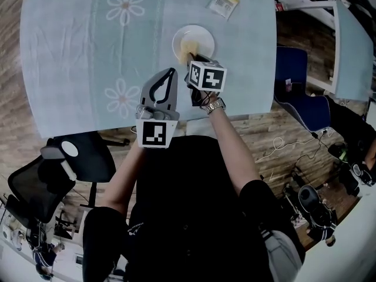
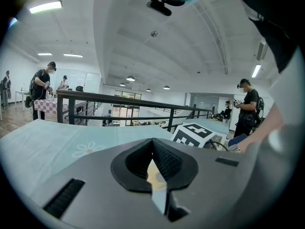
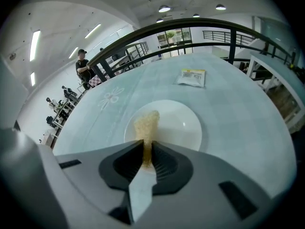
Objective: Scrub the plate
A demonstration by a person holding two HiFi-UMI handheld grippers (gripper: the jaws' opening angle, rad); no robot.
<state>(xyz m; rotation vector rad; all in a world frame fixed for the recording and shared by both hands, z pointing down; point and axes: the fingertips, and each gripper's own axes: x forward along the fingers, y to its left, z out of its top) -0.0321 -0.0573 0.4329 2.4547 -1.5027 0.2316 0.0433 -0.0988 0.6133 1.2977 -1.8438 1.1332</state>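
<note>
Closest in, my left claw point(image 2: 153, 143) has its jaws pressed together on nothing. It is held roughly level over the near edge of the pale blue flower-print bench point(image 1: 70, 51), with my left forearm drawn in. Just to its right, my right claw point(image 3: 147, 146) is clamped on a yellowish rough scrubbing pad point(image 3: 146, 123). The pad's far end reaches over the round white plate point(image 3: 183, 125) straight ahead of that claw, and my right wrist is angled downward.
</note>
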